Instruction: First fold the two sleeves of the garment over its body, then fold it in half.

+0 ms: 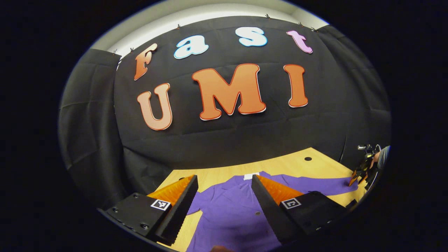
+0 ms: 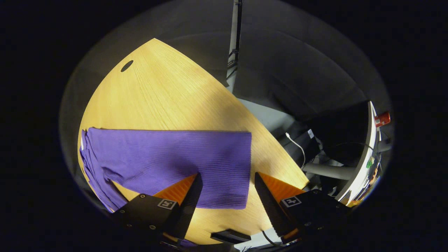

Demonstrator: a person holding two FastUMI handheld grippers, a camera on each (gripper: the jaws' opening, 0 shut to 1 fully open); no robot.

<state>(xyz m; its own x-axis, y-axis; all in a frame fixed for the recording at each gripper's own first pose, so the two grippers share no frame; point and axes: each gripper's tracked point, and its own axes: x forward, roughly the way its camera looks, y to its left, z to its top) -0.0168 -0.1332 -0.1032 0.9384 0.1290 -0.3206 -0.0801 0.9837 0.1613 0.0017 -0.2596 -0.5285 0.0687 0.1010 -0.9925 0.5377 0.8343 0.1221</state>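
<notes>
A purple garment (image 1: 231, 213) lies flat on the wooden table (image 1: 290, 164), collar toward the far wall, one sleeve stretched out to the right. My left gripper (image 1: 224, 182) hovers open above its chest, nothing between the fingers. In the right gripper view that sleeve (image 2: 168, 161) lies spread across the table (image 2: 161, 101), its cuff end at the right. My right gripper (image 2: 227, 178) stands open just over the cuff edge, its jaws apart and not pressing on the cloth. Farther off in the left gripper view, the other gripper (image 1: 362, 171) and a hand show at the sleeve's tip.
A dark hole (image 2: 126, 65) marks the table's far corner. Past the table's right edge stand a metal pole (image 2: 236, 38), cables (image 2: 297, 145) and a white desk edge (image 2: 362, 164) with a red object (image 2: 382, 119). A black item (image 2: 229, 236) lies at the table's near edge.
</notes>
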